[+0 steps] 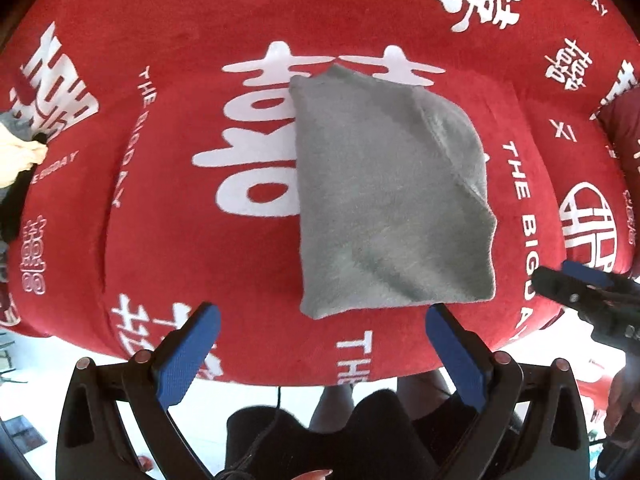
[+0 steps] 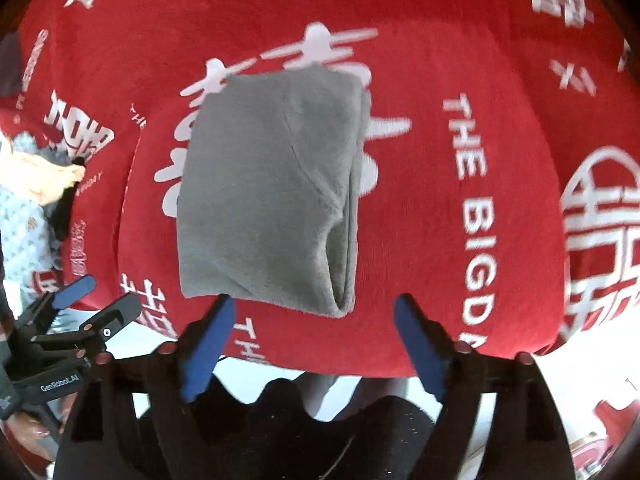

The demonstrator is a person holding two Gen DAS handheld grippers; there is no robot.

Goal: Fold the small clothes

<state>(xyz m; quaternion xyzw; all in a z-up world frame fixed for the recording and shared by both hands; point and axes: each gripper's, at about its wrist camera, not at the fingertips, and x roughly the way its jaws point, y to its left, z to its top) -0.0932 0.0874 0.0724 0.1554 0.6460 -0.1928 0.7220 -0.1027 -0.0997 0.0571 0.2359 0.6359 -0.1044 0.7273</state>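
Observation:
A grey garment (image 1: 384,200) lies folded into a compact rectangle on a red plush cover (image 1: 200,264) printed with white characters. My left gripper (image 1: 322,314) hangs open above the garment's near edge, its blue pads wide apart with nothing between them. In the right wrist view the same garment (image 2: 272,184) shows a fold opening at its near right corner. My right gripper (image 2: 315,302) is open over that near edge and holds nothing. Each gripper also shows at the side of the other's view: the right gripper (image 1: 552,272) and the left gripper (image 2: 114,290).
A heap of other clothes (image 1: 16,152), cream, dark and patterned, sits at the left end of the cover (image 2: 32,192). The cover's front edge (image 2: 340,368) drops off just below the grippers, with a person's legs and a pale floor beyond.

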